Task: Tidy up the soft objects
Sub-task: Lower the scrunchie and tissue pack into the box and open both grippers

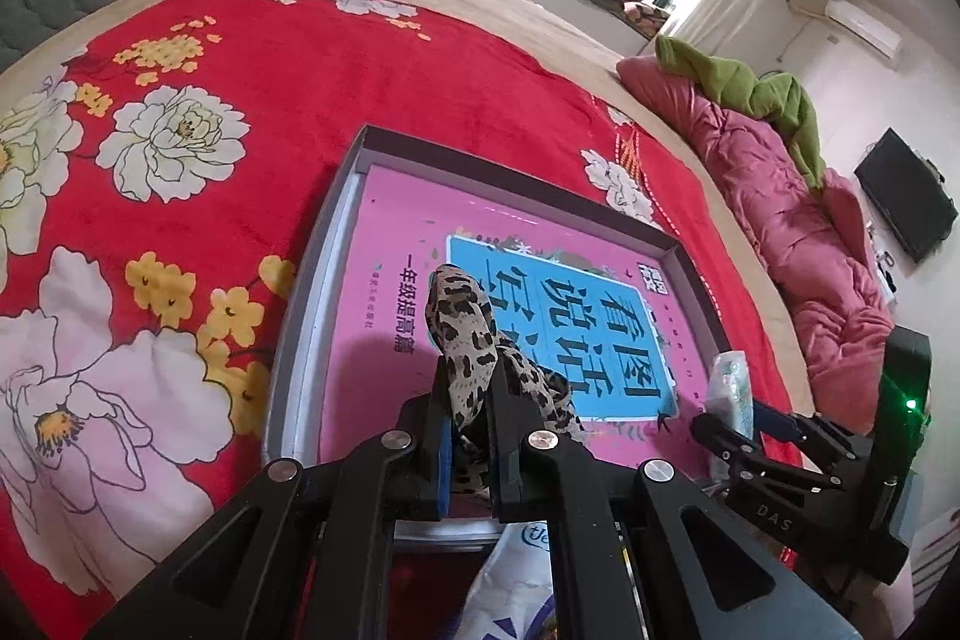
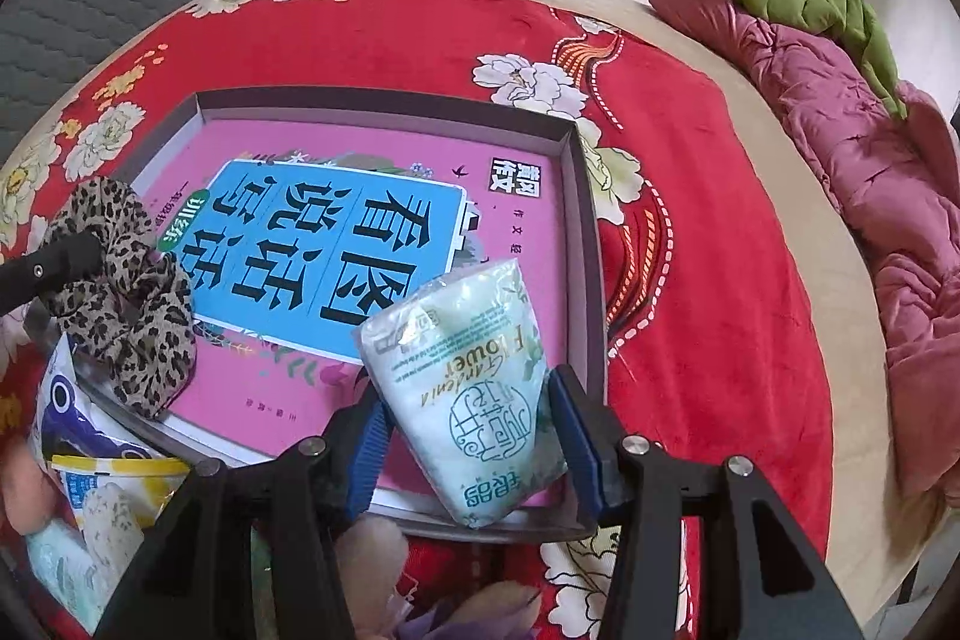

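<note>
Left wrist: left tool (image 1: 468, 400) pinches leopard-print fabric scrunchie (image 1: 462, 334); right tool (image 2: 474, 418) clamps crinkly plastic tissue pack (image 2: 462, 388).

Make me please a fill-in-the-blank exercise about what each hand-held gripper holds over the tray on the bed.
1. The left hand-held gripper is shut on a scrunchie with a ____ print.
2. The right hand-held gripper holds a pale ____ pack with "Flower" printed on it.
3. Inside the grey tray lies a ____ book with a blue panel.
4. The tray lies on a ____ floral blanket.

Missing words: leopard; tissue; pink; red
</note>
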